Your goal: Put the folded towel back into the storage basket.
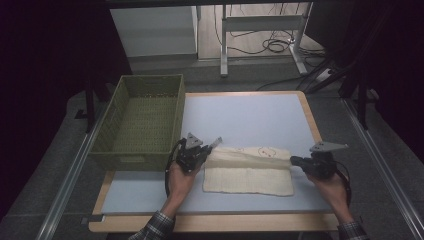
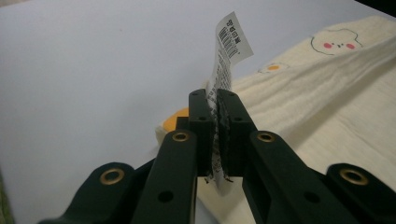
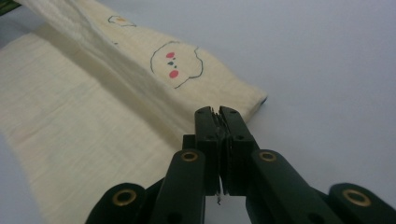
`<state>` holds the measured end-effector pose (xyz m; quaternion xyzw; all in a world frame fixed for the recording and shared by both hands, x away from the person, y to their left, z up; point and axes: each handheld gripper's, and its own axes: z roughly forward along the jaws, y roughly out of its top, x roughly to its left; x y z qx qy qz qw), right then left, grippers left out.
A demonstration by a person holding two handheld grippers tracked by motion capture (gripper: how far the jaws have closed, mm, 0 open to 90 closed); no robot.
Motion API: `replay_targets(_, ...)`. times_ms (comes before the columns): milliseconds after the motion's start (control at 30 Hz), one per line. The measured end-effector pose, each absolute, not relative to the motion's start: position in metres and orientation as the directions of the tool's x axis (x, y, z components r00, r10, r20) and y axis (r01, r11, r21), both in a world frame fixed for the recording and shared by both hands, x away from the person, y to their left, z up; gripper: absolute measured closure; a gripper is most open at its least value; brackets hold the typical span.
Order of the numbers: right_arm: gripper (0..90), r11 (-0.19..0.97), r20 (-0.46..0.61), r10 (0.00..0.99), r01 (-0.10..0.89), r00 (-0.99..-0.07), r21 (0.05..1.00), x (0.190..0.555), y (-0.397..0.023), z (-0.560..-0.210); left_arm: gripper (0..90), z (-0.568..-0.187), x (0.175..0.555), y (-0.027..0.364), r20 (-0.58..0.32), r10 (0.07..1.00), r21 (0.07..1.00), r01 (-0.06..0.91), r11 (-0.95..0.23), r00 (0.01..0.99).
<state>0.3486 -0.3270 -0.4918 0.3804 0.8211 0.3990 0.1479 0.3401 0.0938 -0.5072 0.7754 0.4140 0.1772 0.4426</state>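
A cream cloth (image 1: 248,169) with small cartoon prints lies on the pale table mat (image 1: 250,115), its far edge lifted into a fold. My left gripper (image 1: 208,150) is at the cloth's left end. In the left gripper view its jaws (image 2: 217,100) are shut on that edge, and the white barcode tag (image 2: 229,44) sticks up between them. My right gripper (image 1: 293,160) is at the cloth's right end. In the right gripper view it (image 3: 217,114) is shut on the edge of the cloth (image 3: 93,121), next to a printed cloud face (image 3: 176,63).
A green woven basket (image 1: 144,120) stands at the table's left, just beyond my left gripper. The wooden table edge (image 1: 210,223) runs along the front. Metal desk legs and cables (image 1: 270,45) are on the floor behind the table.
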Motion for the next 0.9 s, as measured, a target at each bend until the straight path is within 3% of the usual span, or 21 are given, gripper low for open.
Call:
replay_targets(300,86.3,0.426,0.05,0.708,0.482,-0.705,0.766,0.303,-0.325,-0.494,84.8,-0.516,0.298,0.098,-0.074,0.763,0.842,0.451,-0.297,0.642)
replay_targets(600,85.9,0.43,0.072,0.69,0.488,-0.72,0.76,0.285,-0.325,-0.505,81.8,-0.529,0.276,0.103,-0.098,0.722,0.822,0.465,-0.329,0.685)
replay_targets(767,78.6,0.43,0.091,0.679,0.495,-0.729,0.755,0.272,-0.33,-0.51,61.8,-0.533,0.264,0.116,-0.147,0.716,0.796,0.511,-0.325,0.683)
replay_targets(900,73.5,0.421,0.089,0.688,0.496,-0.72,0.759,0.265,-0.338,-0.505,53.6,-0.532,0.255,0.131,-0.127,0.732,0.76,0.54,-0.361,0.669)
